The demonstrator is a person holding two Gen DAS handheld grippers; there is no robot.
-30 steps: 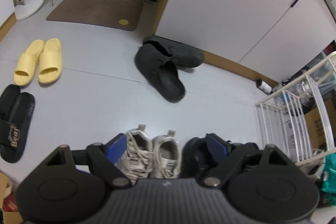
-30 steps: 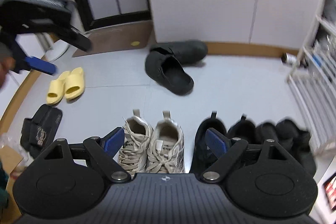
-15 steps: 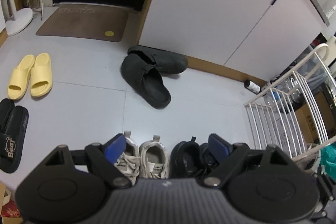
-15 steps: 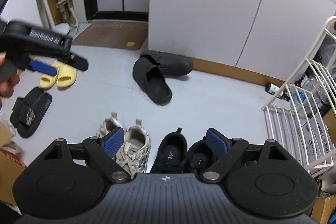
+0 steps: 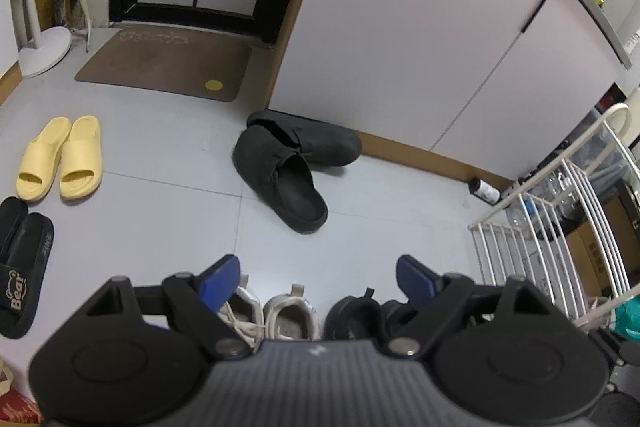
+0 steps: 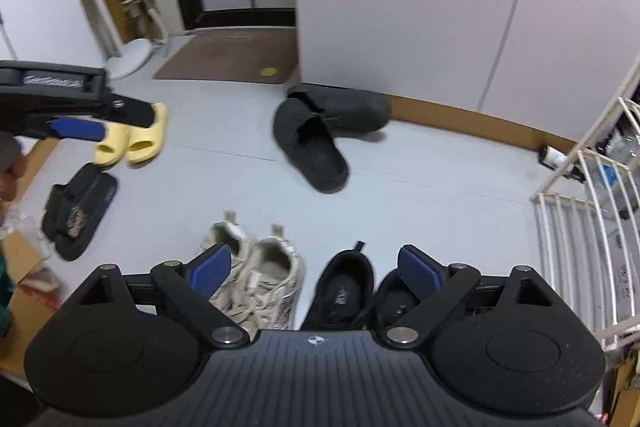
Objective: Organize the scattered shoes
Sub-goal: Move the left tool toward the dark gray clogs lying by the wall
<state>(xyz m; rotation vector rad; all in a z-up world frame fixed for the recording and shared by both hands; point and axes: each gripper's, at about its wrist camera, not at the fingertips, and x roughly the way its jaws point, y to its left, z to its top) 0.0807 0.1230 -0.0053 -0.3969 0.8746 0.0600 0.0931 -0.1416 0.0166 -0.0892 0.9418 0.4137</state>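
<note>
Two dark grey clogs [image 5: 288,167] lie crossed near the cabinet base; they also show in the right wrist view [image 6: 320,135]. Yellow slides [image 5: 60,157] and black slides [image 5: 20,263] sit side by side at the left. White sneakers [image 6: 256,275] and black shoes [image 6: 352,291] stand paired nearest me. My left gripper [image 5: 318,277] is open and empty, high above the sneakers. My right gripper [image 6: 314,271] is open and empty above the same row. The left gripper also shows from the side in the right wrist view [image 6: 76,111].
A brown doormat [image 5: 168,63] lies before the dark door. A white fan stand [image 5: 40,47] is at the far left. A white wire rack [image 5: 560,235] stands at the right, with a small bottle [image 5: 484,190] by the baseboard. White cabinets [image 5: 420,27] back the floor.
Both grippers have risen and pulled back, so the shoes look smaller and lower in the frames. Both stay open and empty. No shoe has moved.
</note>
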